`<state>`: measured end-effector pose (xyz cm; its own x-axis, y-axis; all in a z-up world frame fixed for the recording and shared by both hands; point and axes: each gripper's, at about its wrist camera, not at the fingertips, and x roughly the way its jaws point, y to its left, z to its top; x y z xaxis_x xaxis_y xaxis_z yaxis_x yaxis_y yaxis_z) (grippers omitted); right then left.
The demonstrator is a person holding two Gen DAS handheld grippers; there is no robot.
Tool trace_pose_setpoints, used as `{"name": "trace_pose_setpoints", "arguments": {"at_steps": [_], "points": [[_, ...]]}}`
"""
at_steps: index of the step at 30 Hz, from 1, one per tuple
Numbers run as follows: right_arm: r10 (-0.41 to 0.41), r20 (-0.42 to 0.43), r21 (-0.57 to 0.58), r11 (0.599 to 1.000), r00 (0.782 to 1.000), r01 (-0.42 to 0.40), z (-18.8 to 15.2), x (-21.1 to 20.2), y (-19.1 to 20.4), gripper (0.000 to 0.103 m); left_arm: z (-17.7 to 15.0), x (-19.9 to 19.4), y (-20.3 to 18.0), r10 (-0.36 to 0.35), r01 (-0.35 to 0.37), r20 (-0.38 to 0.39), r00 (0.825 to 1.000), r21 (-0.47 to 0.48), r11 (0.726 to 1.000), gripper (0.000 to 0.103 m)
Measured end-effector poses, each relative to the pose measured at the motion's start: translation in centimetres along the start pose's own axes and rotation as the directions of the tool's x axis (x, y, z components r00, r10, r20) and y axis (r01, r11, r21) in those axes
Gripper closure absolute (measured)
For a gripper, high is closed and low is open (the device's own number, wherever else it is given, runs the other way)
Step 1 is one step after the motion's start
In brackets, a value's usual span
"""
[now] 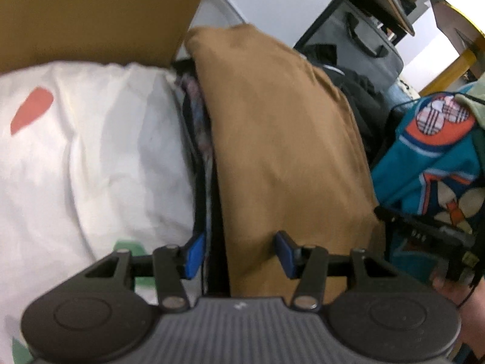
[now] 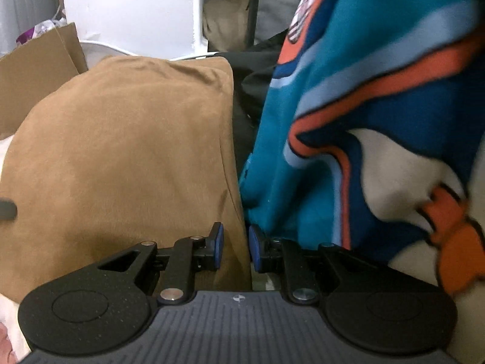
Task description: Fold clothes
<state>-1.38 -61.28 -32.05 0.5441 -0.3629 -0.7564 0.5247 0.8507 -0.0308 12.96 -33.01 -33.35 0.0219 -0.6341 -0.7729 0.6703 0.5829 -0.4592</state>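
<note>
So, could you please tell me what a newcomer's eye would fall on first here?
The folded tan garment fills the middle of both views, held up between the left tool and the right tool. To its right hangs a bright teal and orange printed fabric; to its left lies white bedding.

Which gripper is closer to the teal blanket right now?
Right. The right gripper sits at the teal blanket's lower edge; the left gripper straddles the brown garment, farther from it.

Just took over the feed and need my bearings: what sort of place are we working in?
Probably a cluttered bedroom or storage corner at home: a white printed sheet like bedding, a cardboard box, and a dark bag on a shelf behind the brown garment.
</note>
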Motion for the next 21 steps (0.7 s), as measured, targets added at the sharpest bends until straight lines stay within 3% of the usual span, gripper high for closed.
{"name": "trace_pose_setpoints", "arguments": {"at_steps": [6, 9, 12, 14, 15, 16, 18, 21], "points": [[0.021, 0.019, 0.017, 1.000, 1.000, -0.021, -1.0, -1.7, 0.5, 0.076, -2.4, -0.4, 0.8, -0.045, 0.043, -0.041, 0.998, -0.056, 0.998, 0.050], [0.007, -0.002, 0.052, 0.999, 1.000, -0.007, -1.8, -1.5, -0.2, 0.061, -3.2, -0.4, 1.0, -0.068, 0.064, -0.051, 0.996, -0.079, 0.995, 0.050], [0.004, -0.026, 0.087, 0.996, 1.000, -0.001, -2.6, -1.1, -0.8, 0.059, -3.7, -0.2, 1.1, -0.090, 0.084, -0.056, 0.994, -0.102, 0.991, 0.051], [0.014, -0.041, 0.099, 0.995, 0.999, -0.010, -3.1, -0.7, -1.0, 0.059, -4.1, 0.0, 1.2, -0.104, 0.097, -0.059, 0.993, -0.118, 0.988, 0.066], [0.023, -0.049, 0.100, 0.995, 0.999, -0.018, -3.3, -0.5, -1.0, 0.059, -4.3, 0.0, 1.2, -0.111, 0.103, -0.060, 0.992, -0.126, 0.987, 0.081], [0.033, -0.056, 0.102, 0.994, 0.998, -0.027, -3.5, -0.3, -1.0, 0.059, -4.4, 0.1, 1.3, -0.119, 0.110, -0.062, 0.991, -0.134, 0.985, 0.089], [0.044, -0.065, 0.115, 0.993, 0.997, -0.036, -3.8, -0.1, -1.1, 0.060, -4.5, 0.0, 1.5, -0.121, 0.112, -0.060, 0.991, -0.134, 0.985, 0.095], [0.050, -0.073, 0.133, 0.990, 0.996, -0.040, -4.0, 0.1, -1.1, 0.060, -4.5, -0.4, 1.7, -0.124, 0.115, -0.056, 0.991, -0.132, 0.985, 0.097]]}}
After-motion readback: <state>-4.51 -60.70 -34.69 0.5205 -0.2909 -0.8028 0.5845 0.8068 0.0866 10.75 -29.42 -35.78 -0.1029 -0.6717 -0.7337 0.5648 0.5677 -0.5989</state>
